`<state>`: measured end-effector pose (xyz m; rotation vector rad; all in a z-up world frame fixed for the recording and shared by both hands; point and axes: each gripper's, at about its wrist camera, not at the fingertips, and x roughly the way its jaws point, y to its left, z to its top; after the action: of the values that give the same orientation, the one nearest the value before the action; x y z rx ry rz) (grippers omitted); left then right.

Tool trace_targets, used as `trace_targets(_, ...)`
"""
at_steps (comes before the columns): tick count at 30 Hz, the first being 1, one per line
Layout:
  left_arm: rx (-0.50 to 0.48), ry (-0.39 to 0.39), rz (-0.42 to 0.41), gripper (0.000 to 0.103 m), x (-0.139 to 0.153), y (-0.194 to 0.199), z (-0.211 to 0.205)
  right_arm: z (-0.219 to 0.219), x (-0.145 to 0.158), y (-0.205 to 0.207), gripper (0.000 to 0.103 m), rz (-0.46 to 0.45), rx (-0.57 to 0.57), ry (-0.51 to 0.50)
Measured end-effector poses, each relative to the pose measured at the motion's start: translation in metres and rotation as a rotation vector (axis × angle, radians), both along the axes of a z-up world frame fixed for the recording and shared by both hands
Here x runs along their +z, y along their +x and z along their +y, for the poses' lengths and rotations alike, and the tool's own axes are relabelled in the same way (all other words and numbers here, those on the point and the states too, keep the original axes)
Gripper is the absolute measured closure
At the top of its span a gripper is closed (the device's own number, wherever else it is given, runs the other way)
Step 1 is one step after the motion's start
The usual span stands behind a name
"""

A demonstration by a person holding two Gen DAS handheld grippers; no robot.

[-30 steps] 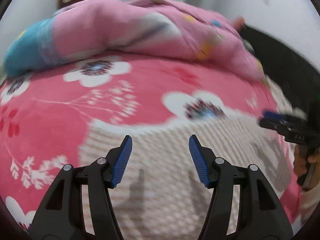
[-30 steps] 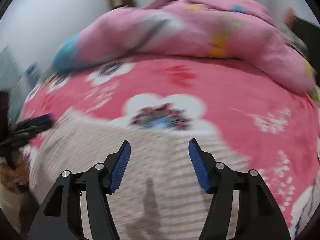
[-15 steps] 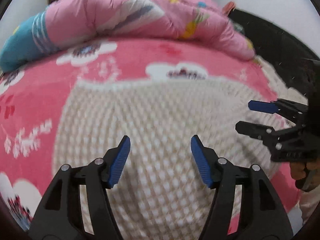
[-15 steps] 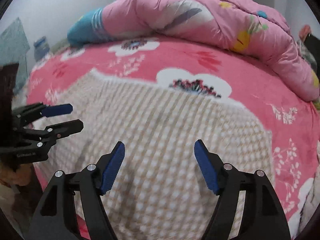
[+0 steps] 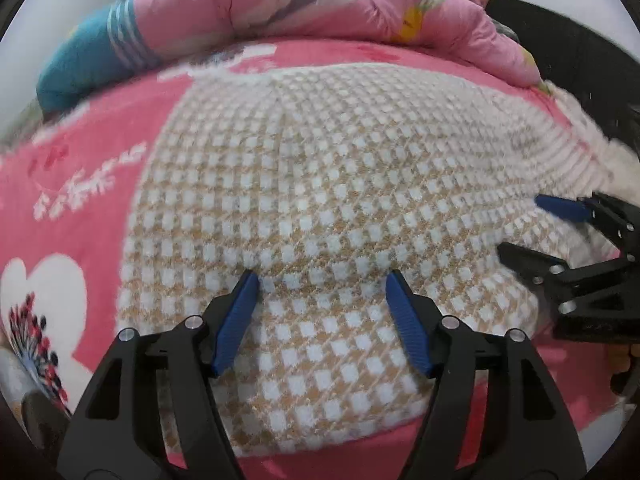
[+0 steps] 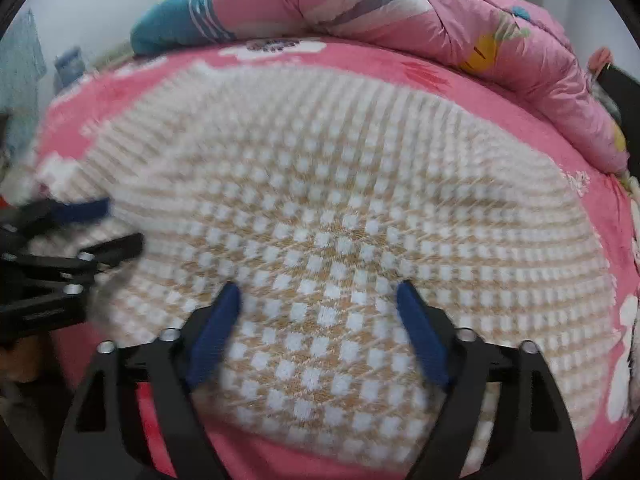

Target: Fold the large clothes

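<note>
Left gripper [image 5: 322,280]: jaws spread wide, blue pads over the checked garment [image 5: 328,184]. Right gripper [image 6: 316,292]: jaws equally spread, above the same garment, just beside the left.

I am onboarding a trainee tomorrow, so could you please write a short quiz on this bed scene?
1. True or false: the left tongs and right tongs are both open.
2. What pattern does the knit garment show?
3. What lies along the far edge of the pink floral blanket? A. pink quilt B. a pillow stack C. a suitcase

Key: 1 true; 2 white squares on a tan ground, a checked look; 3 A.
</note>
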<state>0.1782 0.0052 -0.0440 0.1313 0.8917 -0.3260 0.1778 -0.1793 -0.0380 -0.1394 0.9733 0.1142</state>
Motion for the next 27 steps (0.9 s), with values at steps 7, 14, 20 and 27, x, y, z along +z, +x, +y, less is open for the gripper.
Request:
trace_targets(7, 0.075, -0.110, -0.067, 0.038, 0.032, -0.027, 0.036, -0.025, 0.040, -0.049, 0.023, -0.085, -0.052, -0.024)
trace_targets(14, 0.083, -0.143, -0.015, 0.038, 0.017, -0.027, 0.049, -0.066, 0.047, -0.061, 0.022, -0.041, -0.122, 0.144)
trace_targets(20, 0.114, -0.257, 0.025, 0.034, 0.007, -0.029, 0.071, -0.142, 0.015, -0.072, 0.022, -0.002, -0.327, 0.158)
trace_targets(27, 0.147, -0.238, -0.010, 0.033, 0.025, -0.048, 0.067, -0.121, 0.055, -0.093, 0.022, -0.097, -0.295, 0.192)
